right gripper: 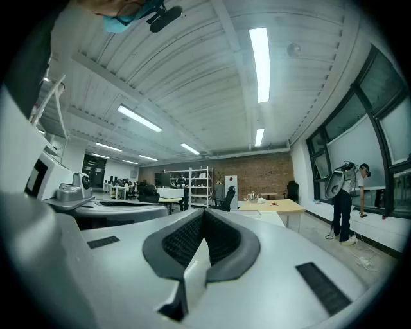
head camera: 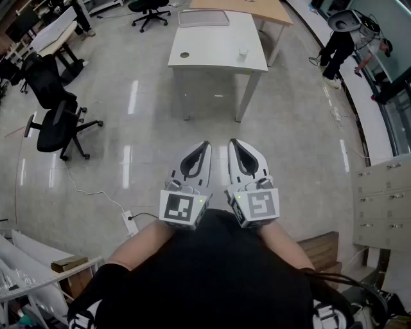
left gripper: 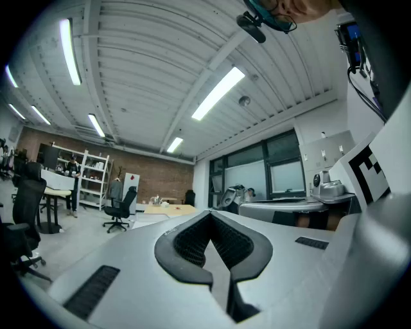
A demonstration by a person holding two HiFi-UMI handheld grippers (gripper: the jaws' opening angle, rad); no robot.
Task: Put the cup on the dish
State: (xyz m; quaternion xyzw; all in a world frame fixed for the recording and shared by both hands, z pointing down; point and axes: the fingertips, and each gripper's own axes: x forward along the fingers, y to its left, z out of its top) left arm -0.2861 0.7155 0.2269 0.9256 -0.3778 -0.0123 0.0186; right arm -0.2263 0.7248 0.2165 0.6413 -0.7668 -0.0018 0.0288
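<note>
Seen from the head camera, a person in a black top holds two grey tongs side by side, close to the body and pointing level ahead. The left tongs (head camera: 205,148) and the right tongs (head camera: 232,144) sit just beside each other with a narrow gap between them. In the left gripper view, the left tongs (left gripper: 210,216) are closed tip to tip with nothing between them. In the right gripper view, the right tongs (right gripper: 203,212) are closed in the same way and also empty.

Ahead, well apart from the tongs, stands a white surface (head camera: 212,61). The cup (head camera: 243,53), small and white, stands upright near the surface's right edge. A small round thing (head camera: 185,55) lies near the left edge, well apart from the cup. It is too small to tell whether it is the dish. A flat grey tray (head camera: 203,18) lies along the far edge. A wooden table (head camera: 257,9) stands behind the surface.

A wide stretch of glossy floor (head camera: 160,128) lies open between the person and the surface. Black office chairs (head camera: 54,125) stand at the left, away from that path. A white power strip (head camera: 130,222) and its cable lie on the floor near the person's left arm. Grey cabinets (head camera: 382,205) line the right side. Another person (head camera: 343,48) stands far off at the upper right.
</note>
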